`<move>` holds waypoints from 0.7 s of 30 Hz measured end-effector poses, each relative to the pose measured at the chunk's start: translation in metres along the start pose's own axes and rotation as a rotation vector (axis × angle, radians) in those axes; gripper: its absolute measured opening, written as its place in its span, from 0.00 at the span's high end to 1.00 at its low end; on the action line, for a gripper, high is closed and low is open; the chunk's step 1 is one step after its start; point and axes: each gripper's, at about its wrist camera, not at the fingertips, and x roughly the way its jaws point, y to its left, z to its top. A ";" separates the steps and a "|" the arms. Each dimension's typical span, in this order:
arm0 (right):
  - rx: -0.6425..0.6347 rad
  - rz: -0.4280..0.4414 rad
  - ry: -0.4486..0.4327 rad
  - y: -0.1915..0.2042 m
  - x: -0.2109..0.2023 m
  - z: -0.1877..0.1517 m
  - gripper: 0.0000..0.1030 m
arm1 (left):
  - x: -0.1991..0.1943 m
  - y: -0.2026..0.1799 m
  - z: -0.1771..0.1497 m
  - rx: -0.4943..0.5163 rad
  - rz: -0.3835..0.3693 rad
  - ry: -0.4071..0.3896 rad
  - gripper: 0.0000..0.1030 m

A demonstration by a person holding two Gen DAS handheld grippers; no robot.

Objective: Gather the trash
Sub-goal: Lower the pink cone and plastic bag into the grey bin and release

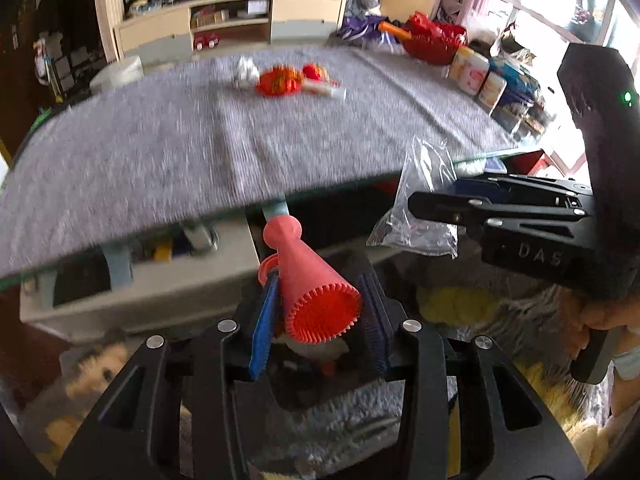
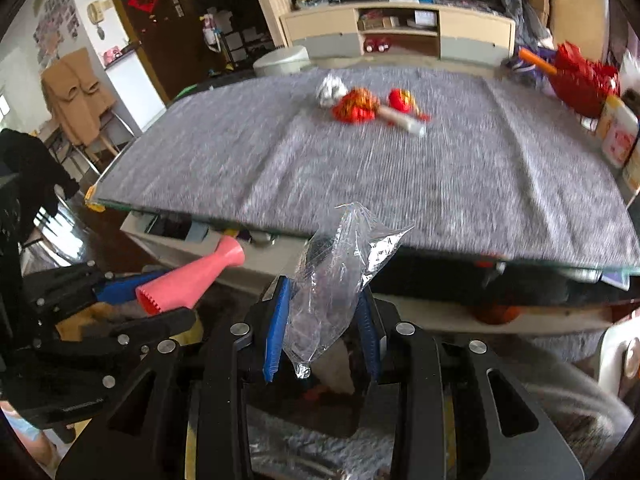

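My left gripper (image 1: 320,312) is shut on a pink cone-shaped plastic piece (image 1: 308,280), held below the table's near edge; it also shows in the right wrist view (image 2: 188,276). My right gripper (image 2: 320,320) is shut on a clear plastic bag (image 2: 340,276), also seen in the left wrist view (image 1: 420,208). On the grey cloth of the table (image 2: 360,176), far side, lie a crumpled foil ball (image 2: 331,90), red wrappers (image 2: 356,106) and a white tube (image 2: 404,120).
A red basket (image 2: 580,80) and white jars (image 2: 616,132) stand at the table's right edge. A low cabinet (image 2: 400,32) stands behind the table. A shelf (image 1: 140,280) sits under the tabletop. A shaggy rug (image 1: 340,420) lies below the grippers.
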 end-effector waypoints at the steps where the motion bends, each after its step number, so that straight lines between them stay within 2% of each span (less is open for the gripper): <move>1: 0.005 0.005 0.013 0.000 0.004 -0.005 0.67 | 0.005 0.000 -0.005 -0.004 -0.006 0.014 0.63; 11: 0.053 0.025 0.168 -0.012 0.057 -0.045 0.67 | 0.050 0.002 -0.042 -0.048 -0.055 0.130 0.64; 21: 0.057 0.028 0.273 -0.008 0.092 -0.062 0.67 | 0.082 0.001 -0.057 -0.057 -0.090 0.213 0.64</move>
